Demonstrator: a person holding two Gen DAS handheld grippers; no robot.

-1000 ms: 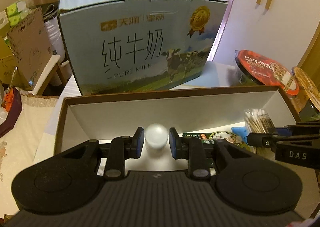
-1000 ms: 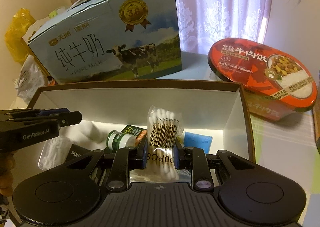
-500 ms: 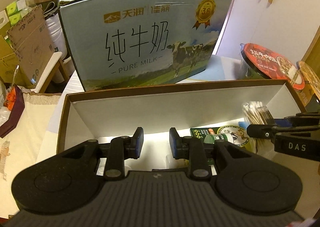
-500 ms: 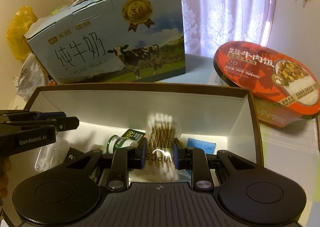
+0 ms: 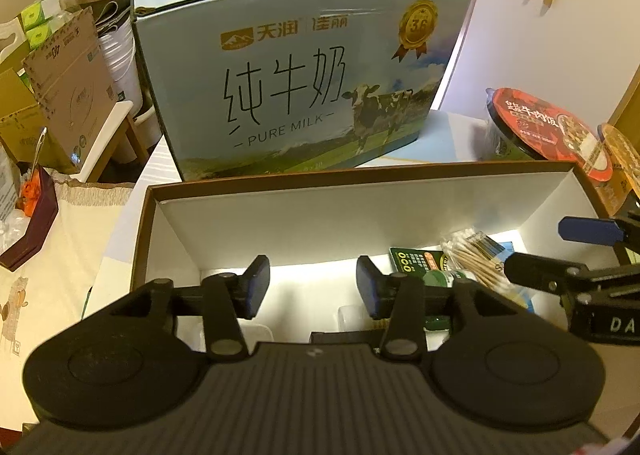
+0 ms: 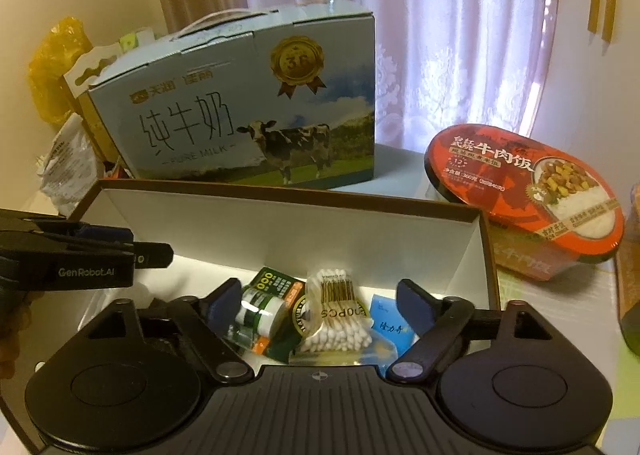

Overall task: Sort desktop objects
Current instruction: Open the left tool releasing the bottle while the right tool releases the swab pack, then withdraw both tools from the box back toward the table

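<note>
Both grippers sit over the open cardboard box (image 6: 280, 223), which fills the lower half of each frame. Left gripper (image 5: 312, 287): fingers apart, nothing between them, over the bare left part of the box floor. Right gripper (image 6: 320, 305): fingers spread wide, nothing clamped.

Contents, right wrist view, lower centre: cotton swab bag (image 6: 338, 315) lies on the box floor between the right fingers but touching neither. Just left of it, a small green bottle with white cap (image 6: 260, 311) on its side, resting on a green packet (image 6: 276, 283). A blue sachet (image 6: 390, 321) lies just right of the swabs. We see the swab bag (image 5: 476, 255) again at right centre of the left wrist view.

Outside the box: milk carton (image 6: 240, 115) behind it, upper centre; red rice-meal bowl (image 6: 524, 183) on the table, right of frame.

Our judgement: these items are sorted; whatever else remains lies out of view.

Risks from here:
- Right fingers withdrawing low could snag the slippery swab bag and drag it back out.
- The left finger sits close to the bottle; a sideways move could roll it.
- The two grippers are near each other over the box; lifting both at once could make them collide.
- A finger catching the box wall would shift the whole box.
</note>
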